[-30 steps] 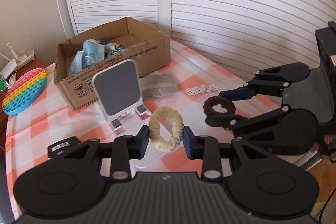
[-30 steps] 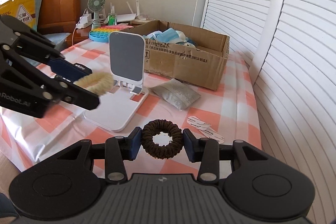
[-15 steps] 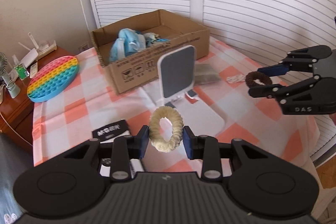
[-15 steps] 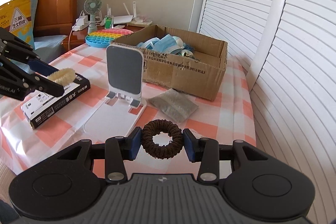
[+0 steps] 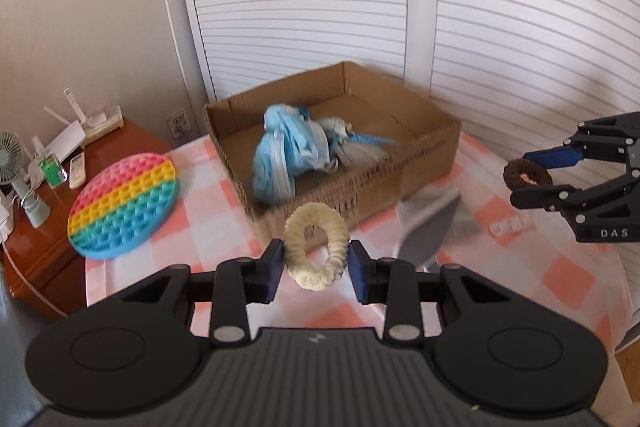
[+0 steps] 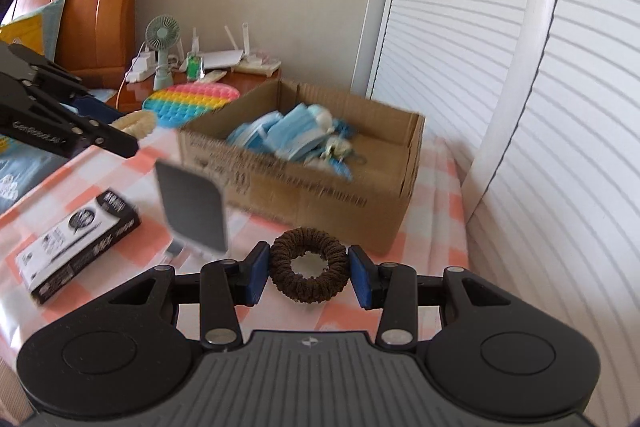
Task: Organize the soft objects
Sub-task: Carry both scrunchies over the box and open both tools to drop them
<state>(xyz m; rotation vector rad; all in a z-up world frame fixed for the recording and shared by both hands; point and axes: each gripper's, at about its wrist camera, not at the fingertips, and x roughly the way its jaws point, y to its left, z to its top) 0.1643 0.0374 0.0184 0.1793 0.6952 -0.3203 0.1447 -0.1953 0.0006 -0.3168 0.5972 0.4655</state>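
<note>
Scrunchies, two of them, both fuzzy fabric rings. Cream scrunchie (image 5: pixel 316 251), plush and slightly oval, pinched at its sides between the blue pads of the left gripper (image 5: pixel 316 269), standing upright in the narrow gap, off the table. Brown scrunchie (image 6: pixel 309 275), ribbed and knitted-looking, round with a small centre hole, clamped the same way between the blue pads of the right gripper (image 6: pixel 309 277). Black plastic linkage fingers on both tools, ridged grey housing behind.

Ahead of the left gripper: open cardboard box (image 5: pixel 416 163), corrugated, shallow and rectangular, printed along its front wall, holding a crumpled heap of pale blue face masks (image 5: pixel 288 155) with white and blue bits beside them. Just beyond the cream scrunchie, the box's near wall. Left of that gripper: round silicone pop-it toy (image 5: pixel 122 201) in rainbow stripes, dimpled all over. To its right, the right gripper in the air with its brown ring.

Ahead and left of the right gripper: blurred white phone stand (image 6: pixel 192 211) with a grey rounded panel, and a black-and-white printed carton (image 6: pixel 76 243) lying flat. Underneath everything, a glossy pink-and-white checked tablecloth (image 6: pixel 440 187). Further left, the left gripper with the cream ring.
</note>
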